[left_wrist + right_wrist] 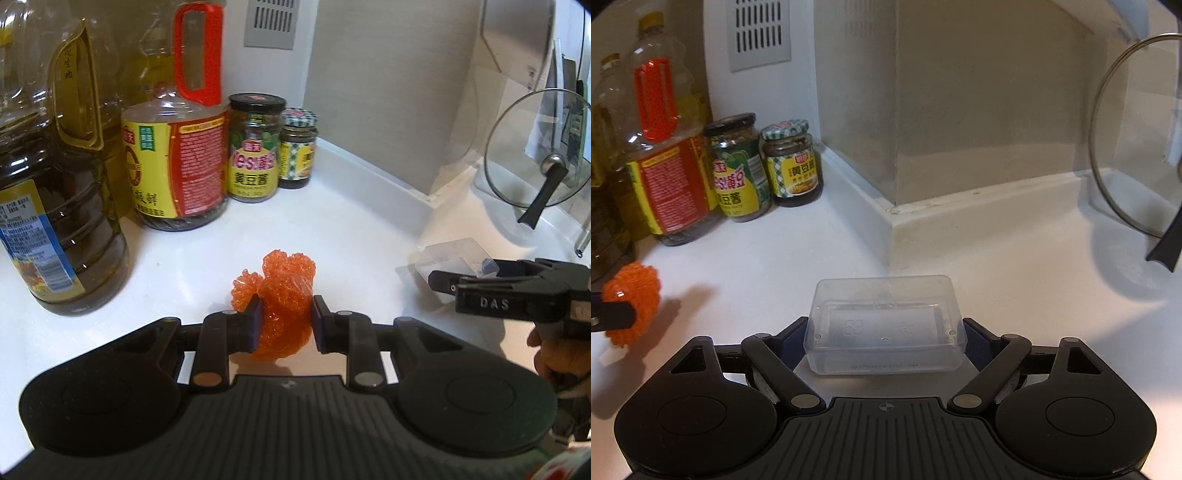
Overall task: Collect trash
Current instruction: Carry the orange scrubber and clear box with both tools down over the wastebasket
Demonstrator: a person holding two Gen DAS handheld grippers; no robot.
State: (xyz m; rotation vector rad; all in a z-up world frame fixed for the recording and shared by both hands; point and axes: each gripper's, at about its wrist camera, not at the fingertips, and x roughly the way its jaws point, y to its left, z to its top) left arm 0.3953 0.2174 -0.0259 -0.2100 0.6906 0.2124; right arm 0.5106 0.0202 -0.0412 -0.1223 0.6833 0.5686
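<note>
A crumpled orange mesh net (286, 277) is pinched between the pads of my left gripper (286, 317), which is shut on it just above the white counter (351, 229). The same orange net (633, 291) shows at the far left of the right wrist view. A clear plastic box (886, 325) lies on the counter between the fingers of my right gripper (884, 345), whose blue pads stand wide apart and rest against its two short sides. In the left wrist view, my right gripper (465, 286) comes in from the right edge, with the clear box (447, 254) behind it.
Oil bottles (55, 177), a red-handled sauce bottle (177, 162) and two sauce jars (255, 147) line the back left. A beige wall corner (894, 206) juts onto the counter. A glass pan lid (1134, 147) leans at the right. A hand (554, 354) holds the right gripper.
</note>
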